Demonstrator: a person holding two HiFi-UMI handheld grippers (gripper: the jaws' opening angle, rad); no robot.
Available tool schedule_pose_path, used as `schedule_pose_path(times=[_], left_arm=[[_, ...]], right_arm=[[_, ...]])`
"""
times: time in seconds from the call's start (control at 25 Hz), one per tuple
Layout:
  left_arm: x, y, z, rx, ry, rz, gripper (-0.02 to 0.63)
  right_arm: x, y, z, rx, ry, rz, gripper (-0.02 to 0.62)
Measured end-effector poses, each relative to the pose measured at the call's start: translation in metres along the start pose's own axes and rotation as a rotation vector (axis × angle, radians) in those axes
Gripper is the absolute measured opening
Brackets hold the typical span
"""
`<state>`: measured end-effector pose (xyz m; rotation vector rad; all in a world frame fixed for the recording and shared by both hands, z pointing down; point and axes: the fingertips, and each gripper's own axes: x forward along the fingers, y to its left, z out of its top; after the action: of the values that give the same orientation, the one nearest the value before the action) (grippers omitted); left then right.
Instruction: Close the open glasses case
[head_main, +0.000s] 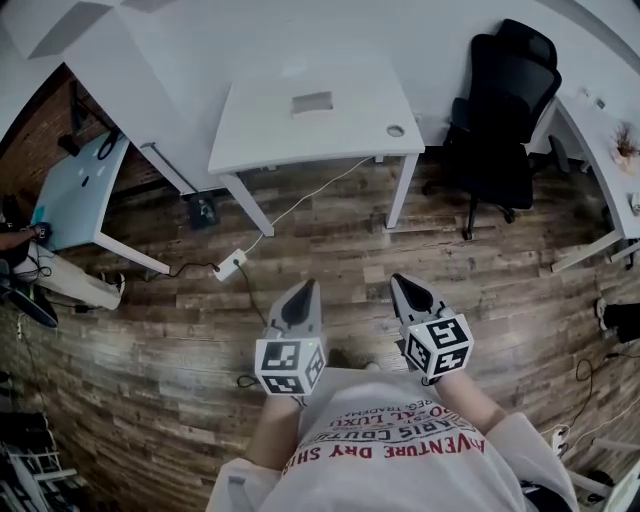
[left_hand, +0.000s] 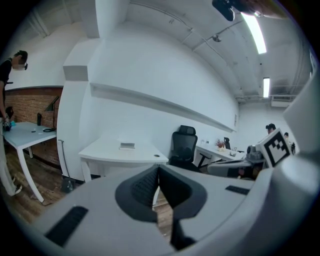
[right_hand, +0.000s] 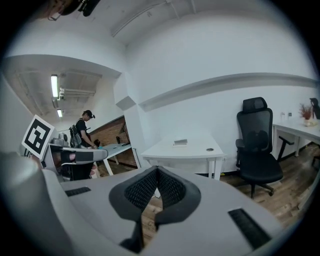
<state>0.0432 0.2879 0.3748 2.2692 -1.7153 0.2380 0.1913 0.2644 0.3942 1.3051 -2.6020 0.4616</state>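
- Grey, flat and small, an object (head_main: 312, 102) lies on the white desk (head_main: 290, 135) in the upper centre of the head view. It is most likely the glasses case, though at this range I cannot tell whether its lid stands open.
- Black office chair (head_main: 500, 120) stands just right of the desk, in the upper right of the frame.
- Left of centre, a white power strip (head_main: 230, 265) and its cable lie on the wooden floor (head_main: 150, 330), between the person and the desk.
- Left gripper (head_main: 303, 287) and right gripper (head_main: 402, 282) sit at lower centre, close to the person's shirt and well apart from the desk.
- Each gripper view shows its ribbed pads pressed together with nothing between them, so both are clenched and empty.
- The step in hand, as I judge it, is the approach. Walk up to the desk's near edge, step clear of the cable, and keep the case centred in both gripper views.
- Once there, one gripper could steady the base while the other's closed tip pushes the lid down — slowly, so the case does not skate across the smooth top.
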Motion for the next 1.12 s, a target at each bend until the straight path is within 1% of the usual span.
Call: schedule_pose_path(times=[0.2,0.36,0.52,0.8,1.0,1.12], left_arm=[[0.044,0.004,0.01,0.024,0.015,-0.031,0.005],[0.089,0.008,0.022,0.048,0.018,-0.089,0.005],[0.138,0.027,0.042,0.032,0.017,-0.141,0.005],[0.221,0.087,0.081,0.036,0.023,-0.202,0.005],[0.268,0.163,0.109,0.027,0.008,-0.167,0.005],[0.293,0.198,0.124,0.037,0.0,-0.15,0.005]], right_arm=[[0.023,-0.026,0.003,0.02,0.006,-0.032,0.012],[0.047,-0.054,0.011,0.052,0.001,-0.085,0.012],[0.086,-0.076,0.029,0.052,0.008,-0.129,0.012],[0.171,-0.11,0.076,0.059,0.003,-0.208,0.012],[0.246,-0.114,0.106,0.02,0.0,-0.206,0.012],[0.284,-0.118,0.125,0.002,-0.011,-0.203,0.012]])
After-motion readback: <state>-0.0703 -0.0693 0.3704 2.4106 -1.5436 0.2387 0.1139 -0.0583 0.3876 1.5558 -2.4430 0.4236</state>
